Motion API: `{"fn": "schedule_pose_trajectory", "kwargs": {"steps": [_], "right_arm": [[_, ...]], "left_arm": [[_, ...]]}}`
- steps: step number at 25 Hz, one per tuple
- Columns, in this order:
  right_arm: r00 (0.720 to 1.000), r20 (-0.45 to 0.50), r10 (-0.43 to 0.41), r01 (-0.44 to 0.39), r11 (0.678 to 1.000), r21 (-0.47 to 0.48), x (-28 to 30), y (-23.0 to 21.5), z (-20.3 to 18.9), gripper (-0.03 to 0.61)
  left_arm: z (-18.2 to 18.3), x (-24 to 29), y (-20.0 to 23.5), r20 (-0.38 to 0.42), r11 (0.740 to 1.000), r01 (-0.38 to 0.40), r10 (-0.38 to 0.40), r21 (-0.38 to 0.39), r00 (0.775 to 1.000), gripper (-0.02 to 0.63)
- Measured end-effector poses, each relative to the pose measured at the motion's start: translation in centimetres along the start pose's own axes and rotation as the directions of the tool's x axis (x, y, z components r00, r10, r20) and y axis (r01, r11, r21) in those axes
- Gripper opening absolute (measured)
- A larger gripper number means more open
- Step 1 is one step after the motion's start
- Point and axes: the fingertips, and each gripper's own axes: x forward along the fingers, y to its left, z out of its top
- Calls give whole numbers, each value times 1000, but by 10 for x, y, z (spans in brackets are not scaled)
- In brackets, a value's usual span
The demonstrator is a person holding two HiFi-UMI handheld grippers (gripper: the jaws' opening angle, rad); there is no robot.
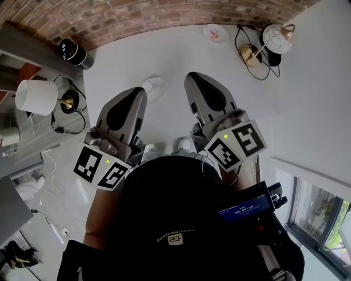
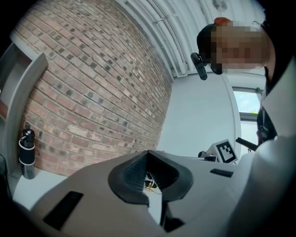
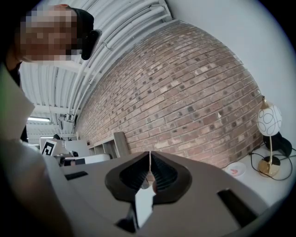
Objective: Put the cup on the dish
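**Inspector:** Cup position?

**Assistant:** Not confirmed. A white round piece (image 1: pixel 154 89) sits on the table (image 1: pixel 181 52) just past the left gripper (image 1: pixel 140 93). I cannot tell whether it is cup, dish, or one on the other. A small dish (image 1: pixel 215 34) stands at the far edge.

**Inspector:** Tools?

**Assistant:** Left gripper and right gripper (image 1: pixel 193 78) are both closed on nothing and held level.

**Inspector:** Step? Cup's axis?

**Assistant:** This fits either before pickup or after placing. Axis and facing are unreadable.

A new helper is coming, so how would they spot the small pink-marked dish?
Follow the brick wall to the far edge of the white table. The small dish lies there, left of the globe lamp. It alone bears a pink mark.
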Motion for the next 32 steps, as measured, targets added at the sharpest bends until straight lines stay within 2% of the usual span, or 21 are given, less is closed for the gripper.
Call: {"fn": "schedule_pose_trajectory", "kwargs": {"steps": [2,6,19,32], "right_arm": [[1000,1,-3,3,1000,6,0,-2,-1,14],[1000,-4,-6,6,1000,4,1,-2,-3,14],[1000,-25,-19,19,1000,-5,8,-6,-11,14],[999,-33,-41,41,999,-21,16,-7,-12,12]], "left_arm": [[0,2,4,0,1000,-25,25,-5,1000,6],[-10,3,15,-47,997,-70,69,-12,996,6],[-25,0,27,-99,998,-48,43,-51,994,6],[-26,0,41,-108,994,-53,42,-98,993,6]]}}
